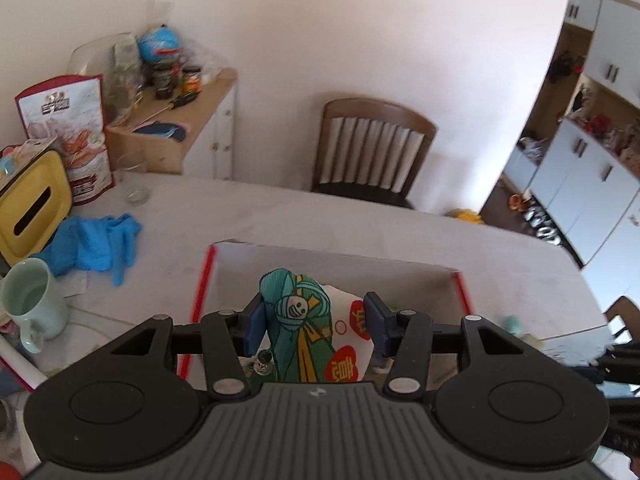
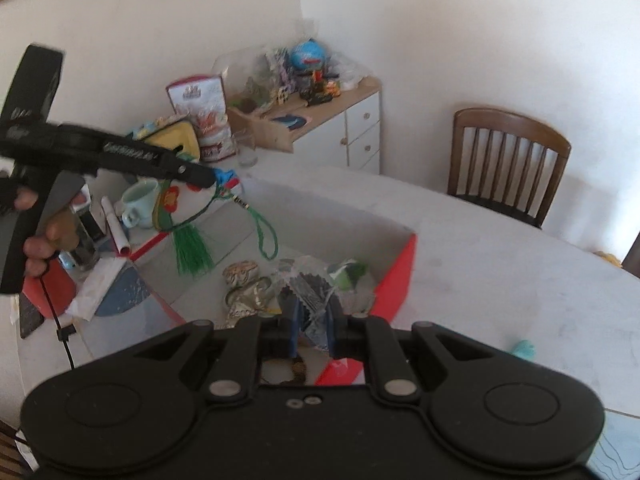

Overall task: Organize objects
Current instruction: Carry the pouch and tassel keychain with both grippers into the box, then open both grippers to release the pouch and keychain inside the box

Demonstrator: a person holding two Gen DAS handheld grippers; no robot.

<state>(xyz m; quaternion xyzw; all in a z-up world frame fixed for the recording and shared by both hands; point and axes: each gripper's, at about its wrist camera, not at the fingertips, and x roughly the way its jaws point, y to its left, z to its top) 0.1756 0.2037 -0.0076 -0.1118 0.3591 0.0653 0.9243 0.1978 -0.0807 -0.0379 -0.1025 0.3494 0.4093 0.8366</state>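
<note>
A red-and-white cardboard box (image 1: pixel 400 268) lies open on the white table; it also shows in the right wrist view (image 2: pixel 404 276). My left gripper (image 1: pixel 316 324) is shut on a teal and white embroidered pouch (image 1: pixel 300 320) and holds it above the box. In the right wrist view the same gripper (image 2: pixel 212 178) carries the pouch (image 2: pixel 176 200) with a green tassel (image 2: pixel 192 252) hanging over the box's left side. My right gripper (image 2: pixel 312 328) is shut on a clear crinkled wrapper (image 2: pixel 310 292) over the box, where foil-wrapped items (image 2: pixel 244 284) lie.
A pale green mug (image 1: pixel 28 304), blue gloves (image 1: pixel 96 244), a yellow tissue box (image 1: pixel 32 212) and a snack bag (image 1: pixel 68 128) crowd the table's left. A wooden chair (image 1: pixel 372 148) stands behind the table. A cluttered cabinet (image 1: pixel 180 120) stands at the wall.
</note>
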